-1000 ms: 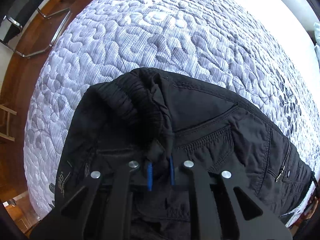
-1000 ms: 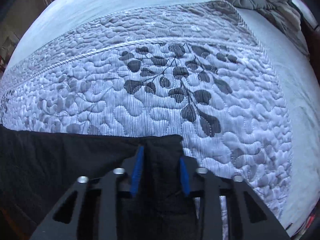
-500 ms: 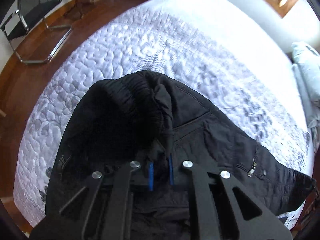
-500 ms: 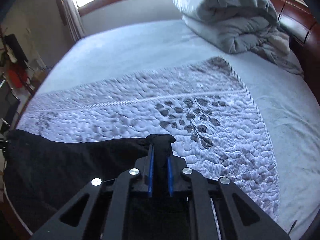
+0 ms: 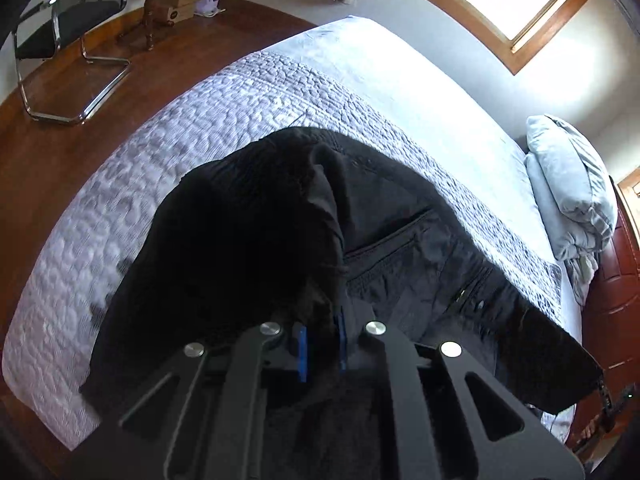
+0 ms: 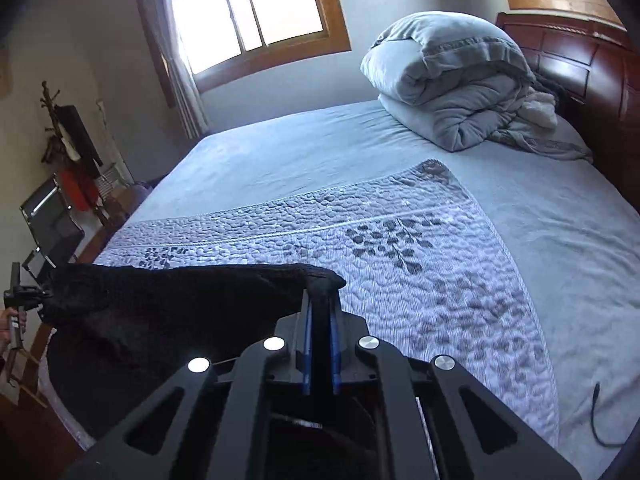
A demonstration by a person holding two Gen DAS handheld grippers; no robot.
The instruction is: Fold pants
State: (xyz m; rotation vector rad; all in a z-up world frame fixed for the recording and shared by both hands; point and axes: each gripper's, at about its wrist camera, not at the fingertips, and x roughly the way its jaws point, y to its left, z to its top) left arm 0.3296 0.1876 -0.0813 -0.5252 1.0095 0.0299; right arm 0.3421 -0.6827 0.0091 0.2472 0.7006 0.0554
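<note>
Black pants (image 5: 392,248) hang in the air above the bed, stretched between my two grippers. My left gripper (image 5: 320,344) is shut on the bunched waistband end, with a back pocket and a zip pocket showing to its right. My right gripper (image 6: 319,320) is shut on the other end of the pants (image 6: 168,300), which run off to the left towards the left gripper (image 6: 20,300) at the frame's edge. The lower part of the pants is hidden behind the gripper bodies.
Below lies a bed with a grey quilted cover (image 6: 420,264) over a pale blue sheet (image 6: 320,152). A folded duvet (image 6: 452,80) sits by the wooden headboard (image 6: 580,64). A chair (image 5: 68,32) stands on the wood floor. A cable (image 6: 600,416) lies on the sheet at right.
Both grippers have risen well above the bed with the pants in them. The right gripper, open a second ago, has shut on the fabric. The pants now hang off the quilt.
</note>
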